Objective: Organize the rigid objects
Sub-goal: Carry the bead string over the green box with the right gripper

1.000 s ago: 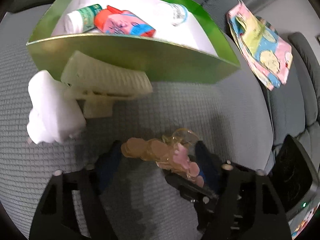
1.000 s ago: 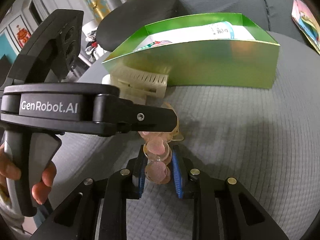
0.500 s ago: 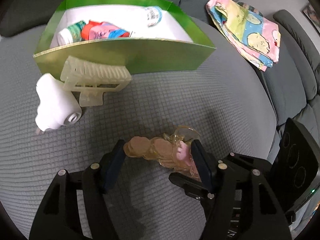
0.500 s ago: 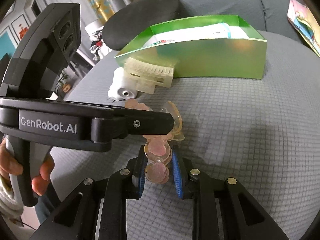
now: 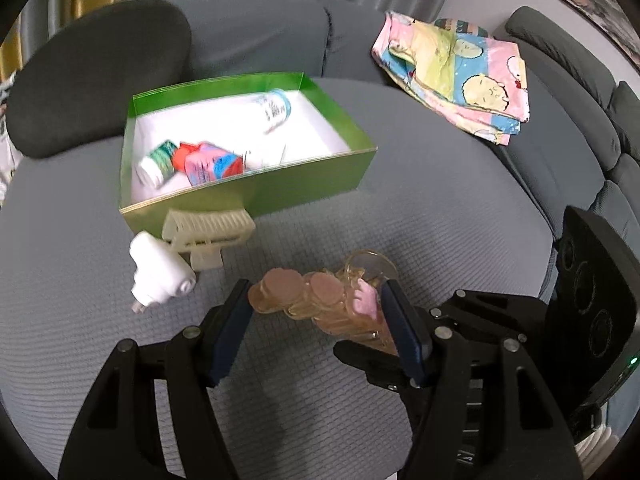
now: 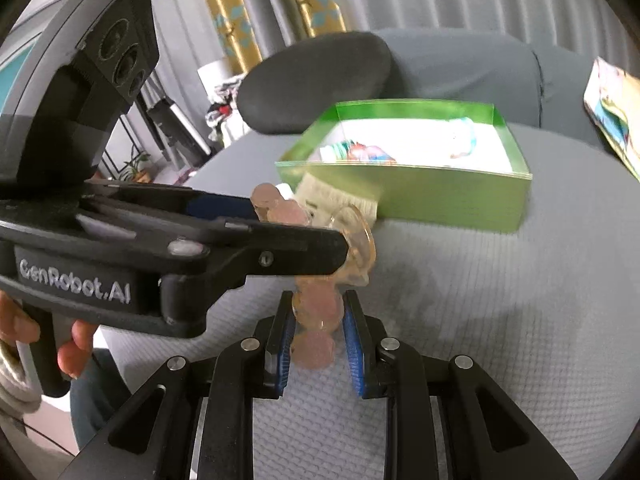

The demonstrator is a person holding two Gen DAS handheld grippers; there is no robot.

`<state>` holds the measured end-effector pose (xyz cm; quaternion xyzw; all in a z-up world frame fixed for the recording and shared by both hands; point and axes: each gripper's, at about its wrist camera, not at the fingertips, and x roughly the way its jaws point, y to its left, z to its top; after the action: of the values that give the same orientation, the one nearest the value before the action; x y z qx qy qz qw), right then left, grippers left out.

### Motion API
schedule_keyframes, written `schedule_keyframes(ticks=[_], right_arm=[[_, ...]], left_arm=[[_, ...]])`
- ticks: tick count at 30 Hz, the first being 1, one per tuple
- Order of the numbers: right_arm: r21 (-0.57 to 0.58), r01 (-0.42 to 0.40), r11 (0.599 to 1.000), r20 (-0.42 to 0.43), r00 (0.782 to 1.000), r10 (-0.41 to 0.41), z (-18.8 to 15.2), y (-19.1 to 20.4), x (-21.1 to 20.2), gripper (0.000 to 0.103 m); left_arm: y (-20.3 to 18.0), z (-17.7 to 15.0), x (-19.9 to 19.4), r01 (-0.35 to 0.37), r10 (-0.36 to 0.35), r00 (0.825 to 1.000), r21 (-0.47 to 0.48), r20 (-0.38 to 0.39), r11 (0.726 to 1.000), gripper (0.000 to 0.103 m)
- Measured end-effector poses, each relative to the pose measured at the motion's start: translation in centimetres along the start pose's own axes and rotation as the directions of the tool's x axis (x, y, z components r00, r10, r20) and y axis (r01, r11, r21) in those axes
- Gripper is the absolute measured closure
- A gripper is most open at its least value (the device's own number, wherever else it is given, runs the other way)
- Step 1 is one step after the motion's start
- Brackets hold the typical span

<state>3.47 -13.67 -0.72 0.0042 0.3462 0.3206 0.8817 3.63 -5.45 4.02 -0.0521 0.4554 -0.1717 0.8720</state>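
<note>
While both grippers clamp the translucent pink toy point(image 5: 320, 300), left gripper point(image 5: 316, 320) along its long axis and right gripper point(image 6: 316, 340) across one end, the green box point(image 5: 304, 188) lies ahead, beyond them.

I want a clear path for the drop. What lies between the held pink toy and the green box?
In the left wrist view, only bare grey cushion between pink toy and green box; cream comb sits left.
</note>
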Motion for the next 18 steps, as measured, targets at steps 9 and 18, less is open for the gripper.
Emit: schedule_keyframes(ticks=[9,18], right_arm=[[-0.043,0.008,0.999,0.051,0.999,-0.005,2.7,1.0,-0.6,0.077],[-0.082,0.011,0.997,0.065,0.998,-0.005,5.1,1.1,0.2,0.077]], left_arm=[[0.4,1.9,-1.8,-0.018,0.016,0.998,0.027,0.066,0.999,0.038],[1.3,4.1,-2.1,-0.046,0.041,0.995,0.054,0.088,0.997,0.038]])
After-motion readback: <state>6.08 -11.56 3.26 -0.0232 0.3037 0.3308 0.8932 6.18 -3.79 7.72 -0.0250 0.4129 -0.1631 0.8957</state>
